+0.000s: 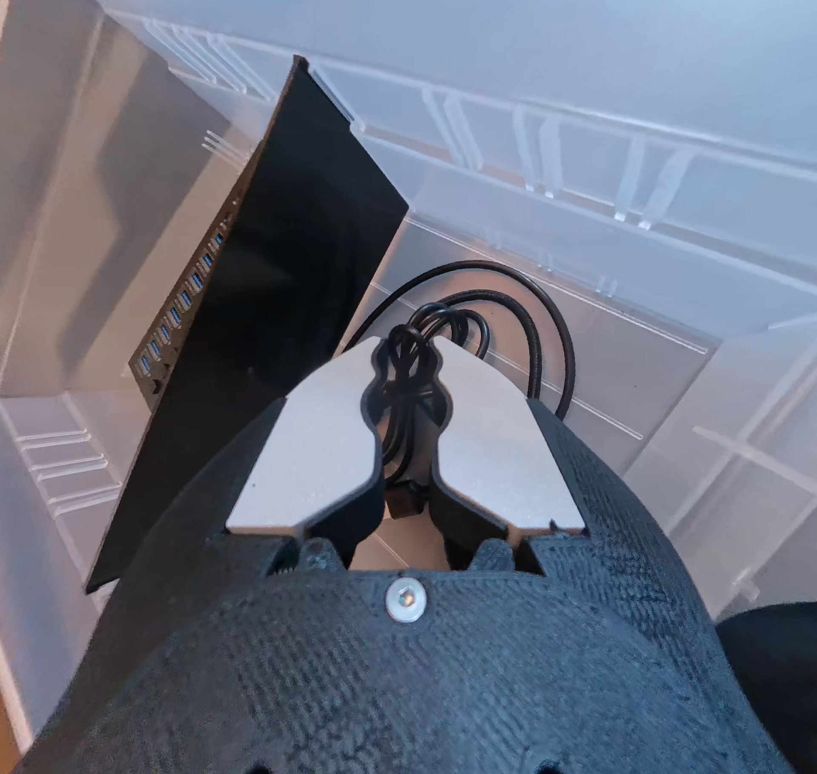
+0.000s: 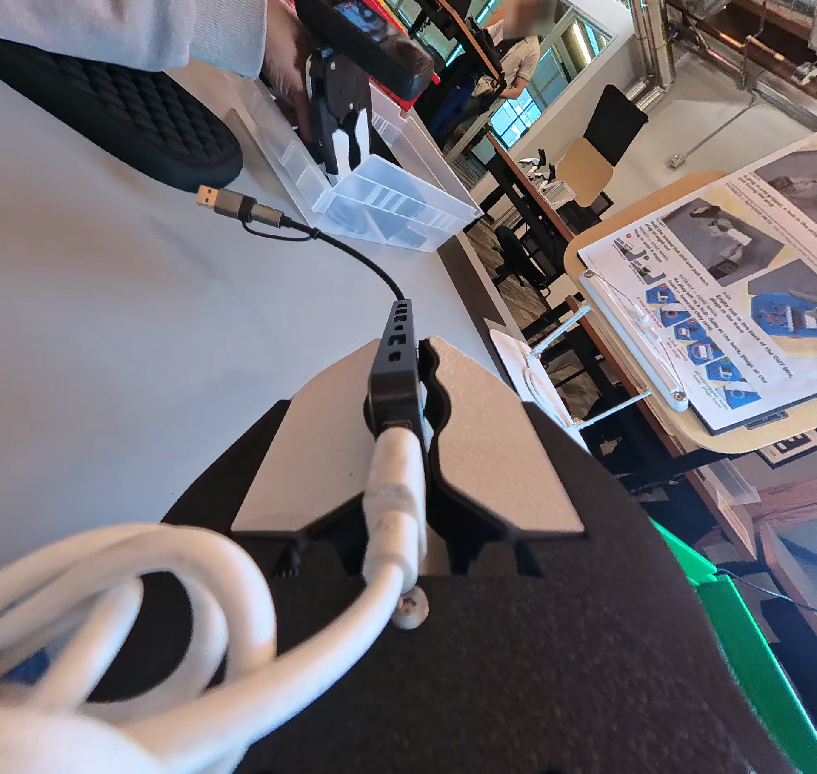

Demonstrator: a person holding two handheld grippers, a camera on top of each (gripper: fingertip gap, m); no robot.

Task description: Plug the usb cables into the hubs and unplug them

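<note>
A: Where's the hub?

B: The slim black hub point(image 2: 395, 354) sits between the right gripper's point(image 2: 400, 357) fingers, pinched edge-on, its row of ports facing up. It pokes out past the fingertips toward the far side of the white table point(image 2: 110, 310).

A: Anything plugged in?

B: A white cable point(image 2: 391, 500) goes into the hub's near end, right in the gap between the fingers, then loops off to the near left, blurred. From the far end a black lead point(image 2: 353, 257) curves away over the table to a grey plug point(image 2: 241, 208) lying left of a clear bin point(image 2: 442, 186).

A: And the other tool?

B: The left gripper point(image 1: 406, 346) is down inside that bin. Its fingers are closed on a bundle of black cable point(image 1: 409, 381); the strands run up the gap between them and loops spill out beyond the tips, to the far right. A small black plug point(image 1: 404, 503) shows low in the gap, near the finger roots.

A: Anything else in the bin?

B: A big black hub point(image 1: 283, 292) stands tilted just left of the left gripper, a row of blue ports along its left edge. I can't tell whether it touches the finger.

A: Further out?

B: On the right, a board with printed sheets point(image 2: 716, 292). On the far left of the table, a black mat point(image 2: 119, 120).
</note>
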